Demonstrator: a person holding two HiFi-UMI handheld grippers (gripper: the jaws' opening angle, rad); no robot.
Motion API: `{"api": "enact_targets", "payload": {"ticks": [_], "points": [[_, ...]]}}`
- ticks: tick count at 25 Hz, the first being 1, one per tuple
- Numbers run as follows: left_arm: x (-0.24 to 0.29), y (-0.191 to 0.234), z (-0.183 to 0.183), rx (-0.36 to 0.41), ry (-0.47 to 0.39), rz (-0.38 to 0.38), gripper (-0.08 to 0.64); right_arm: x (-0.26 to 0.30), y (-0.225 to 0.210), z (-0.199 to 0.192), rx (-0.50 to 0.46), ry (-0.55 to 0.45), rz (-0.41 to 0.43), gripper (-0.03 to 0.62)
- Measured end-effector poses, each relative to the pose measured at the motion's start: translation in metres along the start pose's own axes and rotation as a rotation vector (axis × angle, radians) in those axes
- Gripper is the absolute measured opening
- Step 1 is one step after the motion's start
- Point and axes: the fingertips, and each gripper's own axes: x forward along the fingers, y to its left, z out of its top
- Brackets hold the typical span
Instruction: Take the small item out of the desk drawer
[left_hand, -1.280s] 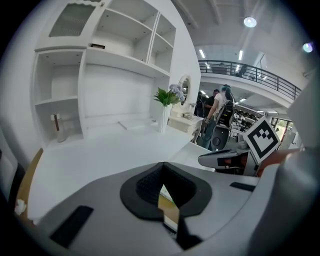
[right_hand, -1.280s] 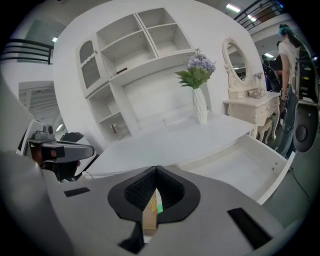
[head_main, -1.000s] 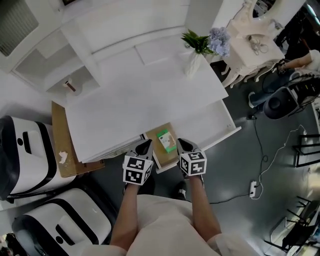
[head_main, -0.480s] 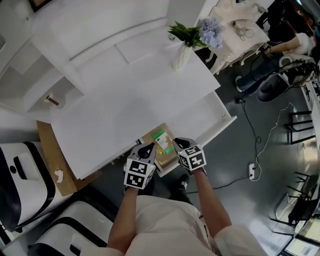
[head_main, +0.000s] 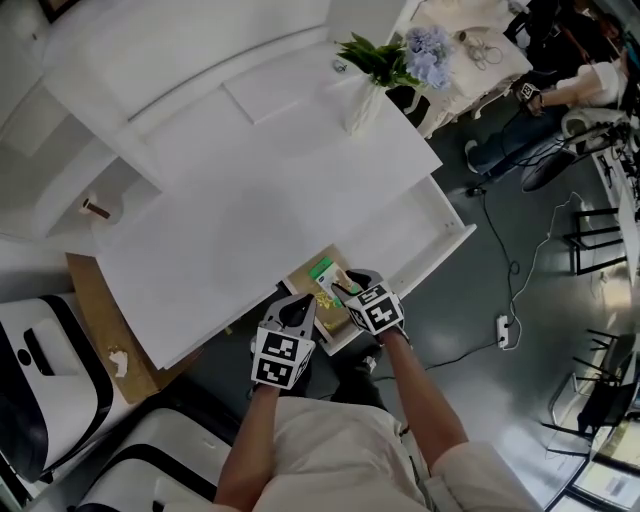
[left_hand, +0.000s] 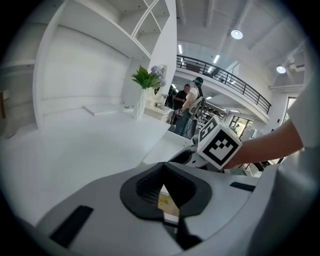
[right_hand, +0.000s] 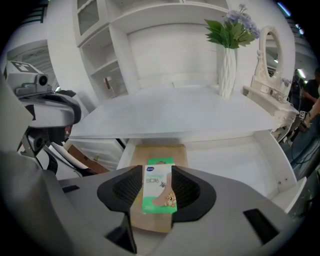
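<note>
Packet (right_hand: 159, 192): flat, glossy green-and-white rectangle, lying on a brown board (right_hand: 159, 150) at the left end of the open drawer (right_hand: 235, 155).
Right gripper (right_hand: 157, 170): ribbed black pads, just been opening, standing either side of the packet without pressing it.
Left gripper (left_hand: 163, 167): tips closed together, empty, just left of the board.
Desk (head_main: 250, 200): smooth, matte white top.
Vase (right_hand: 227, 70): tall, ribbed, white, far right.

The head view looks steeply down from high above the surface (head_main: 260, 210). Both gripper views sit low, close behind the left claw (left_hand: 163, 167) and right claw (right_hand: 158, 172), facing its far side. All three share the vase (right_hand: 227, 65).
</note>
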Motion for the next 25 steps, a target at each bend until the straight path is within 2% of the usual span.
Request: {"api": "enact_targets", "payload": {"ticks": [8,25], "points": [[-0.009,0.016,-0.002,-0.032,-0.033,0.017,0.015,0.028,0.008,-0.015,-0.053,0.104,0.024,0.299],[-0.002,0.030,-0.016,-0.101,-0.020,0.010,0.015,0.072,-0.003,-0.032,-0.072,0.278,0.001,0.391]]}}
